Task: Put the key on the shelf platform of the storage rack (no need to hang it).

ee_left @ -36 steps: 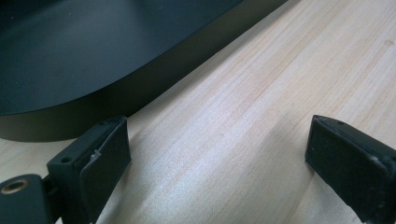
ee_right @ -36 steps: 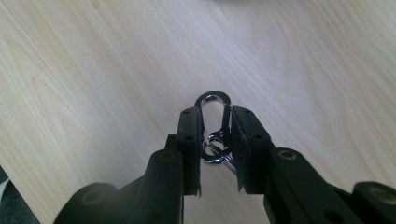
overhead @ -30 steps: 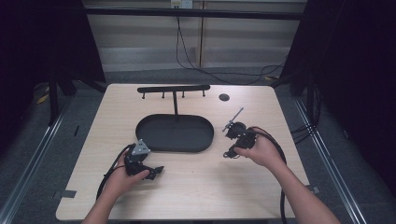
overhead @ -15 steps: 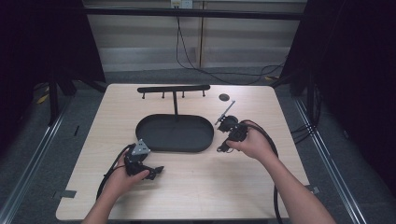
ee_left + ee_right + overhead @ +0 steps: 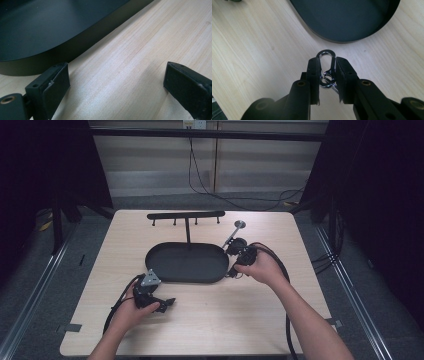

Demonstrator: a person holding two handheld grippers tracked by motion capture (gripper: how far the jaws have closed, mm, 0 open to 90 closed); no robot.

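Note:
My right gripper (image 5: 233, 271) hovers at the right end of the black oval tray (image 5: 185, 279), held by a hand. In the right gripper view its jaws (image 5: 327, 63) are shut on a silver carabiner clip (image 5: 326, 51), whose loop sticks out past the tips above the wood, just short of the tray (image 5: 352, 15). My left gripper (image 5: 167, 302) rests near the tray's front left corner. Its jaws (image 5: 116, 85) stand wide open over bare wood, with the tray wall (image 5: 62, 53) just beyond.
A black T-shaped hanger bar (image 5: 186, 215) with small pegs rises from the tray's far side. A small round disc (image 5: 240, 224) lies on the table behind the right gripper. Cables trail from both grippers toward the front edge.
The right hand has carried the carabiner up and to the left, closer to the tray's right end. The left hand and gripper have stayed put.

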